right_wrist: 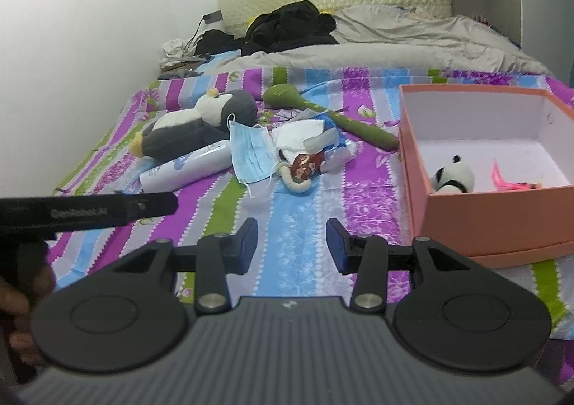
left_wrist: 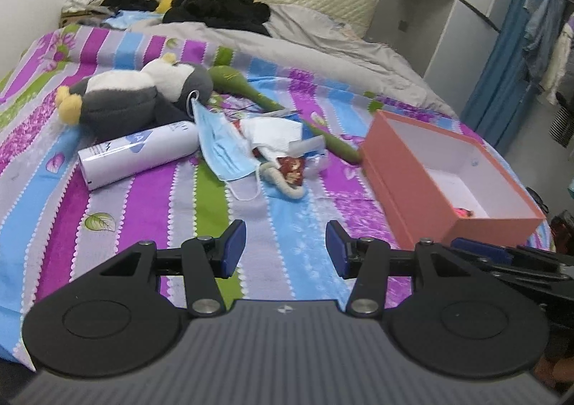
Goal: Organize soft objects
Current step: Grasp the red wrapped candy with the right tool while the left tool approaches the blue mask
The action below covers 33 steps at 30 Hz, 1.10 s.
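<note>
Both tools (left_wrist: 286,249) (right_wrist: 292,246) wide apart, unladen.

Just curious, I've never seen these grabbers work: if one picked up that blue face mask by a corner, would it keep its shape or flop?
The blue face mask would probably flop: it already lies creased and draped over the clutter. It looks thin, so likely very light. Its loose ear loop trails on the bedsheet and might snag the small doll beside it.
</note>
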{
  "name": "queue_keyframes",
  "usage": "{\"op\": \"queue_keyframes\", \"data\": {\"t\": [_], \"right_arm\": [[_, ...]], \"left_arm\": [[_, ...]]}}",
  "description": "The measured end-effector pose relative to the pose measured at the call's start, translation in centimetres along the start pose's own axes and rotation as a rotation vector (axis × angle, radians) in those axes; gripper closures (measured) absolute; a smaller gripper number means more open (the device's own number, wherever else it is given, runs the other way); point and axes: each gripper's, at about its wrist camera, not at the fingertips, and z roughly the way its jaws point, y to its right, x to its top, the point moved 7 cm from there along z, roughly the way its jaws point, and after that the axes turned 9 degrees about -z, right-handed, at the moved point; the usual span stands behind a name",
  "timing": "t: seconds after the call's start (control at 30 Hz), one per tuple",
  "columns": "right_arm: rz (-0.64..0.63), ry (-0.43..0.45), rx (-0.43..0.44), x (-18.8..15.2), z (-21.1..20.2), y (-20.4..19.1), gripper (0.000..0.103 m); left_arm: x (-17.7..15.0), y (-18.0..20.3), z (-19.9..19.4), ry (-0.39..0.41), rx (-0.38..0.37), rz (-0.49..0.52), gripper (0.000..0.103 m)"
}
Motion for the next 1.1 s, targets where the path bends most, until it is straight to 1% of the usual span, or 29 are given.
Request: {"op": "queue_keyframes", "data": {"t": [0.17,0.33,0.53,0.67,0.77,1.0,1.1], "right_arm": [[0.003,-0.007,0.024,0.8,2.7,0.0,0.058],[0.015,-0.018,0.021,1.8,5.6,0.5,0.058],[0.069,-0.027,0.031,3.0,9.1,1.0,0.058],[0.099,-0.054,0.049,3.3,11.7,1.1,0.058],[0.113,-0.075,0.055,3.4,13.7,1.3,0.058],[0.178,-0.119,0.059,3.6,18.7,2.6,0.058],[0.203,-0.132,0.054,3.8,20.7,3.2,0.058]], "left_arm": [[1.0,-1.6,3.1,0.018,0.023,-0.032,0.048],[1.8,-2.3,5.9,0.027,-0.005,-0.064,0.048],[1.7,-2.8,9.8,-0.008,-0.033,-0.081,0.048],[1.6,-3.6,12.7,-0.024,-0.024,-0.095,0.049],[1.6,-4.2,14.5,-0.028,-0.036,-0.117,0.049],[1.6,-4.9,19.2,-0.049,-0.029,-0.114,0.049],[1.6,-4.7,20.7,-0.048,-0.03,-0.092,0.049]]}}
